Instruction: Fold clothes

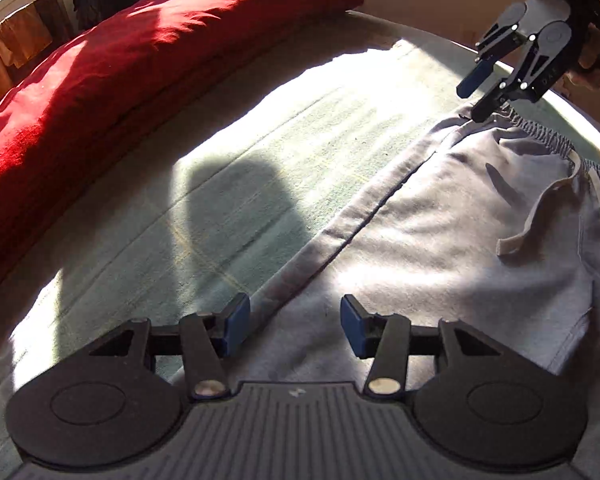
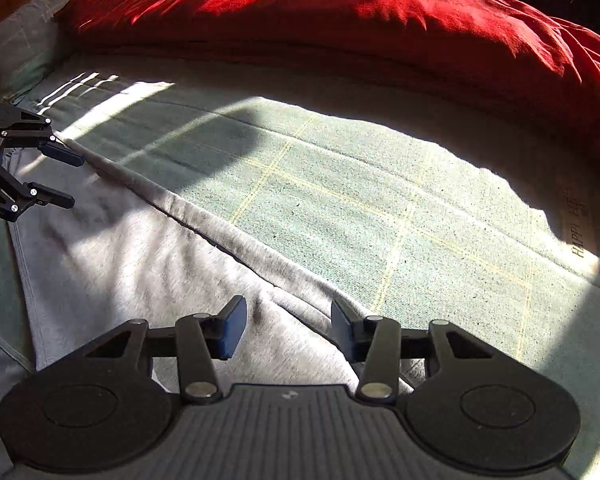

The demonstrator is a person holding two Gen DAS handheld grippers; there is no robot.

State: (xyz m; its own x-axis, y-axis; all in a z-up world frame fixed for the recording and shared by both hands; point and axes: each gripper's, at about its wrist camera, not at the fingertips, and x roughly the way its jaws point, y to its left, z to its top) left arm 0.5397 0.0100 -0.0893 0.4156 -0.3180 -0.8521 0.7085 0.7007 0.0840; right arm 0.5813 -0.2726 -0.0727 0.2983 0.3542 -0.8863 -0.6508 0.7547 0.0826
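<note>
Grey sweatpants (image 1: 440, 216) lie flat on the green checked bed sheet (image 1: 260, 168), with the elastic waistband (image 1: 540, 132) and a loose drawstring (image 1: 540, 216) at the far right. My left gripper (image 1: 296, 320) hovers open over the long folded edge of the pants, and nothing is pinched between its blue pads. My right gripper (image 1: 476, 96) hangs open at the waistband's corner. In the right wrist view the right gripper (image 2: 288, 324) stands open over the same grey edge (image 2: 204, 216), and the left gripper (image 2: 70, 180) is open at the far left, by the leg's end.
A bulky red duvet (image 2: 340, 20) runs along the far side of the bed. A grey-green pillow (image 2: 20, 52) lies at its left end. Sunlight and hard shadows cross the sheet (image 2: 420, 200). The bed's rounded edge (image 1: 572, 108) lies just past the waistband.
</note>
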